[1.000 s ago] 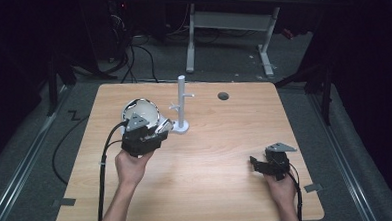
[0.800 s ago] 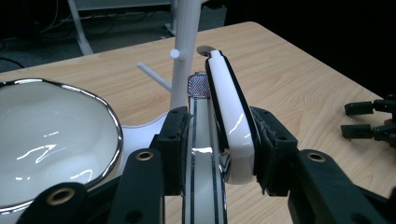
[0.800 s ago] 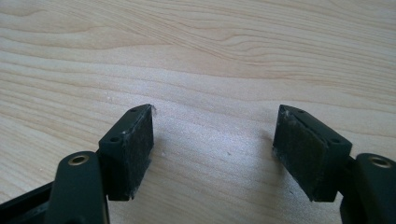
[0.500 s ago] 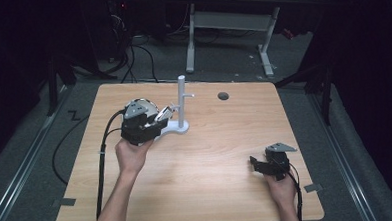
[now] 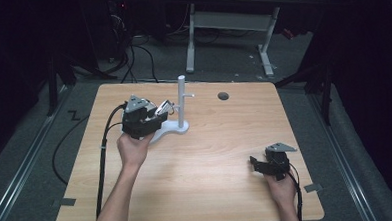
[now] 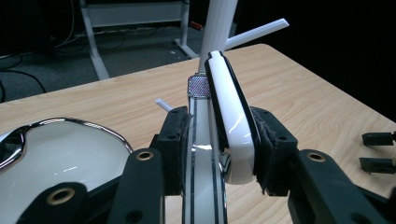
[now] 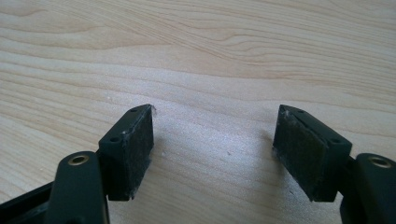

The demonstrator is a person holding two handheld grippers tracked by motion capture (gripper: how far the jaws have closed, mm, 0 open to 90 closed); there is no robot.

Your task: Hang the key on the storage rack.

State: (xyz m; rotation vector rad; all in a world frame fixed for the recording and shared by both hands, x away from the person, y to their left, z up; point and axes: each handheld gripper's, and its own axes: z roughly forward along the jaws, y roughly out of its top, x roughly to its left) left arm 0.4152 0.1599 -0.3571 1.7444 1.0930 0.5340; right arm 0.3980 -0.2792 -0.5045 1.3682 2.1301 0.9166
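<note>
At a wooden table [image 5: 211, 155], the left gripper [image 5: 160, 111] is clamping a white headset [image 6: 229, 121] by its band, holding it just beside the post of a white stand [image 5: 182, 98] near the table's far edge. The right gripper [image 5: 255, 164] is resting low near the front right corner, its jaws spread wide, grasping nothing.

White stand [image 5: 181, 103] just beyond headphones [image 6: 229, 121]
</note>
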